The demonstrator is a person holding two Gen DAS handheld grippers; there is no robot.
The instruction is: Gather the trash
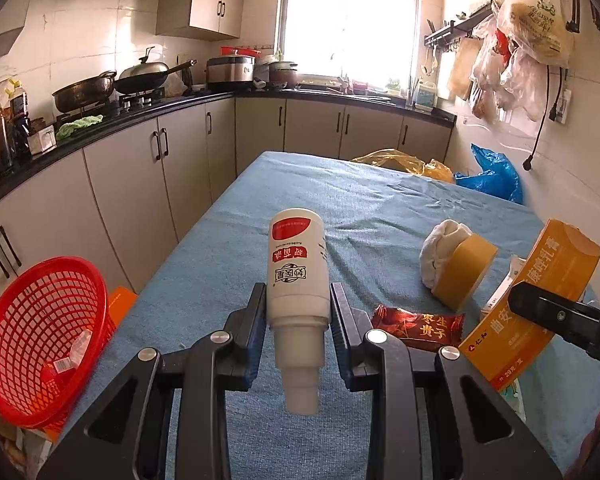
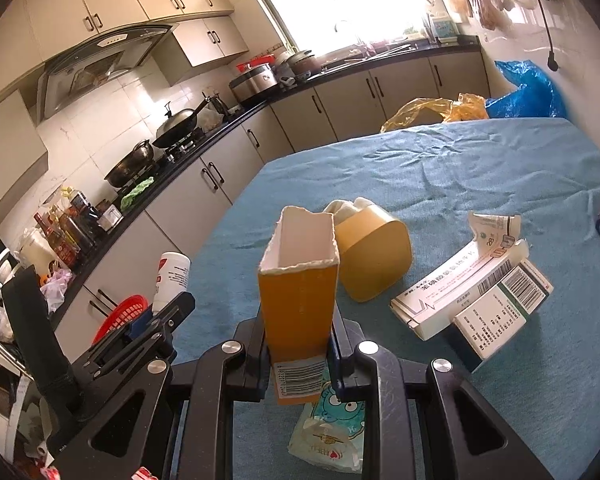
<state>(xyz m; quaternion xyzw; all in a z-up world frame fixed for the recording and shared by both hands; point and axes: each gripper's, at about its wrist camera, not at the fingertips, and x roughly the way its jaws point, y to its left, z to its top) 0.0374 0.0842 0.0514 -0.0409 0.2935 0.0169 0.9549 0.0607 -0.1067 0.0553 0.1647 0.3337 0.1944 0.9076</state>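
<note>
Above the blue table (image 1: 260, 200), the left gripper (image 1: 298, 312) pinches a white bottle (image 1: 296, 264), long axis along the fingers, cap toward the camera. The right gripper (image 2: 298, 344) pinches an orange box (image 2: 296, 292), open end pointing away.

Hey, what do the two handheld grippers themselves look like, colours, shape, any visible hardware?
Both the left gripper and the right gripper are matte black, built from angular linkage arms with cut-out openings. Round silver pivot pins mark the joints. The flat fingers carry blue inner pads. No cables, printed markings or sleeves are visible.
</note>
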